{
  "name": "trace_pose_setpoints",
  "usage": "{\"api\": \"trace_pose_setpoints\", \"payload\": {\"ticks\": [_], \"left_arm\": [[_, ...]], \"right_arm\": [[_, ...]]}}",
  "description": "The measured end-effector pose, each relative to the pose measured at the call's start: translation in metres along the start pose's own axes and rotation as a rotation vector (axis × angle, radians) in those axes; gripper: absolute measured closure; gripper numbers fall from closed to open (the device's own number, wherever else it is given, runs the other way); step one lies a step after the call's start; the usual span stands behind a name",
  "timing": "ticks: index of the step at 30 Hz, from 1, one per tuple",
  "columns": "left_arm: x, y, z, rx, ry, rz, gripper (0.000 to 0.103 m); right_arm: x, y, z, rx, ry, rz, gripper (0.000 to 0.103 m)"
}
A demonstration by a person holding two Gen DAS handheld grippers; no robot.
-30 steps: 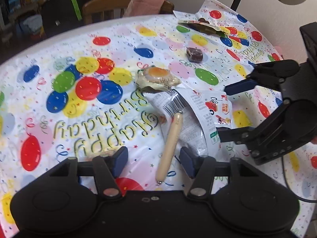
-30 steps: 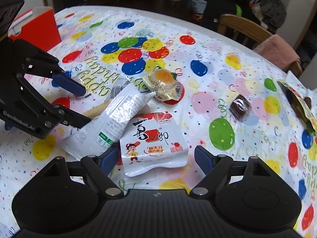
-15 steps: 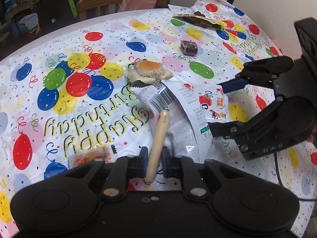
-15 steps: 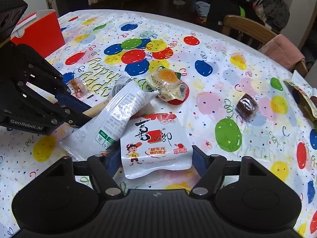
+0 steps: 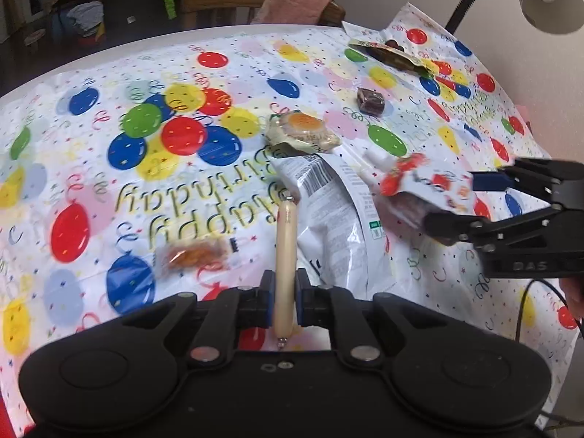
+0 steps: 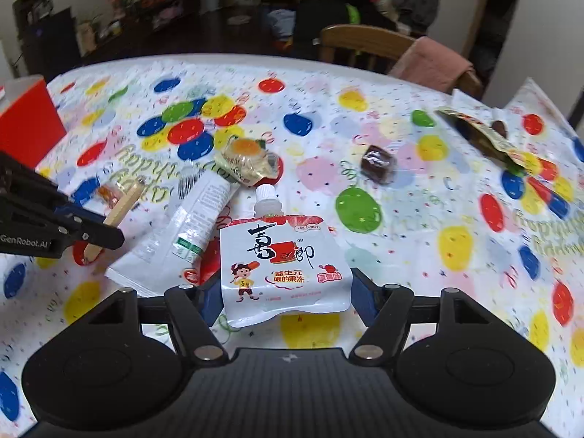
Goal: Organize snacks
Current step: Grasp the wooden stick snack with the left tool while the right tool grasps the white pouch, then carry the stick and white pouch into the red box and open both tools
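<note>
**Both grippers holding snacks over the balloon-print bench**

The round bench (image 6: pixel 419 84) wears a white birthday cloth with coloured balloons. Near its middle lies a long white plastic snack bag (image 5: pixel 339 226). The right gripper (image 6: pixel 286 297) pinches the edges of a white spouted jelly pouch with red lettering (image 6: pixel 284 266). The left gripper (image 5: pixel 283 301) is closed tight on a slim beige sausage stick (image 5: pixel 285 252), pointing toward the middle. A small brown wrapped candy (image 6: pixel 377 163) sits nearer the far edge.

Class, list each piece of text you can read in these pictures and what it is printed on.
"GenRobot.AI": left tool.
"DAS": right tool.
"Happy Birthday", upside down: tablecloth.
"喜之郎", "益生元 吸的果冻", "草莓味": jelly pouch.
White packet: print and barcode too small to read.
</note>
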State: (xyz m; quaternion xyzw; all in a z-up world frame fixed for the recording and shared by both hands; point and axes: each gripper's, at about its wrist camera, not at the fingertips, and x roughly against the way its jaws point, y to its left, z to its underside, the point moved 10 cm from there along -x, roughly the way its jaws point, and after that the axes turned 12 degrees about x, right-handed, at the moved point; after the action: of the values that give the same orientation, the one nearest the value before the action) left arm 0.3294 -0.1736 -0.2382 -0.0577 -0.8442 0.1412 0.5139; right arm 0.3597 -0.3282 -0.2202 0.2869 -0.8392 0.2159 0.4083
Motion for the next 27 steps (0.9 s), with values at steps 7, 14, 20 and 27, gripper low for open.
{"api": "trace_pose_setpoints", "payload": {"ticks": [7, 14, 20, 27], "left_arm": [[0.032, 0.005, 0.005, 0.041, -0.022, 0.017, 0.095], [0.073, 0.026, 0.008, 0.099, -0.055, 0.013, 0.095], [0.112, 0.055, 0.012, 0.126, -0.081, 0.000, 0.095], [0.157, 0.102, 0.013, 0.163, -0.120, -0.025, 0.095]], "right_arm": [[0.044, 0.019, -0.009, -0.030, -0.039, 0.025, 0.034], [0.079, 0.059, -0.028, -0.032, -0.077, 0.010, 0.034], [0.099, 0.108, -0.057, -0.006, -0.117, -0.016, 0.034], [0.112, 0.173, -0.099, 0.035, -0.159, -0.053, 0.034]]}}
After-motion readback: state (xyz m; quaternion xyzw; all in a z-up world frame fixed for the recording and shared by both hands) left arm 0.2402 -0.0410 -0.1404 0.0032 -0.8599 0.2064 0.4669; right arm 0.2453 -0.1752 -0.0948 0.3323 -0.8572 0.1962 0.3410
